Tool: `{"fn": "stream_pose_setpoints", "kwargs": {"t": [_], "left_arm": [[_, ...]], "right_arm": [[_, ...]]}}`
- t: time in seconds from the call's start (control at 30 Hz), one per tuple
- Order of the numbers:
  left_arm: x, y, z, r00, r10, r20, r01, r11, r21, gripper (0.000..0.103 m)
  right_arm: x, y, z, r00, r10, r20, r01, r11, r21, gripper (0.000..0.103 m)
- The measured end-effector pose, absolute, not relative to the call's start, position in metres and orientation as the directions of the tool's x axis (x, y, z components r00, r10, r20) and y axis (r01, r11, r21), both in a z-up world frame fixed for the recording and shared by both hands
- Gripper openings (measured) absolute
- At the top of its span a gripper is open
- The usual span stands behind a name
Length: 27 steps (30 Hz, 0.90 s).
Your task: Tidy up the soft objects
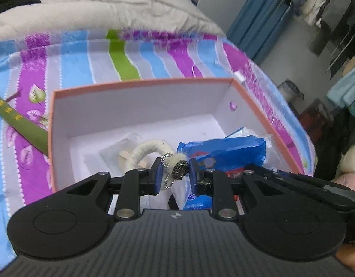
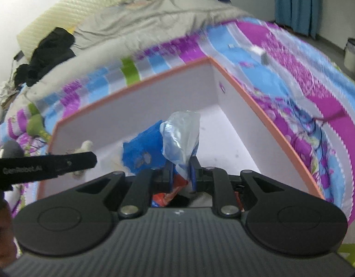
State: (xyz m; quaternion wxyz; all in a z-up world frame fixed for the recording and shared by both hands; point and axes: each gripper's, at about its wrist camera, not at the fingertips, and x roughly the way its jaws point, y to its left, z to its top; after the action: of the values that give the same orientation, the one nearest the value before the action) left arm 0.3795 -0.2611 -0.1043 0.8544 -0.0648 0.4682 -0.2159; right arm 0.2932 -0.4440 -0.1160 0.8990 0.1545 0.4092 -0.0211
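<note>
Left gripper (image 1: 175, 173): pinching the jewelled knot of a fuzzy white hair tie (image 1: 145, 153), held over the box (image 1: 140, 83); gripping the hard ornament likely keeps the soft loop from slipping.
Right gripper (image 2: 181, 173): pressed together on a blue tissue packet (image 2: 182, 136), low inside the same box.
Box: orange rim, white inside, sits on the striped bedspread (image 1: 80, 60) as the collecting spot.
Floor of box: something pale under the hair tie, too blurred to name.
Stage: both items probably about to be dropped in.

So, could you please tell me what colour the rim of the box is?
The box rim is salmon orange, its inner walls white; the left wrist view shows it best.
</note>
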Motion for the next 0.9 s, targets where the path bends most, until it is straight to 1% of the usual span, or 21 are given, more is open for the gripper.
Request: {"fn": "stream_pose_setpoints", "kwargs": {"t": [0.13, 0.27, 0.33, 0.37, 0.4, 0.43, 0.47, 0.5, 0.57, 0.73, 0.9], "left_arm": [[0.388, -0.269, -0.12, 0.438, -0.415, -0.797, 0.305, 0.903, -0.303, 0.026], [0.387, -0.274, -0.124, 0.425, -0.408, -0.808, 0.301, 0.905, -0.299, 0.027], [0.381, -0.273, -0.12, 0.43, -0.409, -0.805, 0.306, 0.905, -0.296, 0.036], [0.379, -0.273, -0.117, 0.431, -0.405, -0.807, 0.312, 0.905, -0.288, 0.044], [0.376, -0.273, -0.113, 0.436, -0.401, -0.806, 0.318, 0.906, -0.279, 0.047], [0.373, -0.273, -0.106, 0.447, -0.396, -0.802, 0.327, 0.907, -0.265, 0.047], [0.369, -0.272, -0.099, 0.455, -0.397, -0.797, 0.336, 0.905, -0.26, 0.049], [0.366, -0.271, -0.091, 0.465, -0.402, -0.789, 0.344, 0.903, -0.258, 0.052], [0.359, -0.268, -0.075, 0.487, -0.401, -0.776, 0.348, 0.904, -0.249, 0.054], [0.336, -0.255, -0.033, 0.544, -0.395, -0.741, 0.36, 0.907, -0.22, 0.054], [0.307, -0.235, 0.005, 0.587, -0.404, -0.702, 0.356, 0.907, -0.225, 0.054]], "right_arm": [[0.294, -0.449, -0.13, 0.64, 0.094, -0.763, 0.177, 0.948, 0.265, 0.019], [0.293, -0.45, -0.131, 0.635, 0.101, -0.766, 0.175, 0.947, 0.27, 0.019], [0.293, -0.451, -0.127, 0.634, 0.105, -0.766, 0.169, 0.948, 0.269, 0.022], [0.292, -0.451, -0.125, 0.632, 0.106, -0.768, 0.169, 0.948, 0.27, 0.027], [0.293, -0.452, -0.123, 0.627, 0.111, -0.771, 0.167, 0.948, 0.273, 0.044], [0.292, -0.453, -0.121, 0.625, 0.114, -0.772, 0.165, 0.948, 0.274, 0.054], [0.29, -0.453, -0.117, 0.63, 0.115, -0.768, 0.162, 0.948, 0.275, 0.07], [0.287, -0.453, -0.112, 0.64, 0.117, -0.759, 0.158, 0.947, 0.279, 0.071], [0.28, -0.453, -0.104, 0.654, 0.108, -0.749, 0.16, 0.948, 0.276, 0.07], [0.258, -0.453, -0.07, 0.704, 0.076, -0.706, 0.173, 0.946, 0.274, 0.07], [0.23, -0.443, -0.023, 0.771, 0.053, -0.635, 0.154, 0.951, 0.267, 0.07]]}}
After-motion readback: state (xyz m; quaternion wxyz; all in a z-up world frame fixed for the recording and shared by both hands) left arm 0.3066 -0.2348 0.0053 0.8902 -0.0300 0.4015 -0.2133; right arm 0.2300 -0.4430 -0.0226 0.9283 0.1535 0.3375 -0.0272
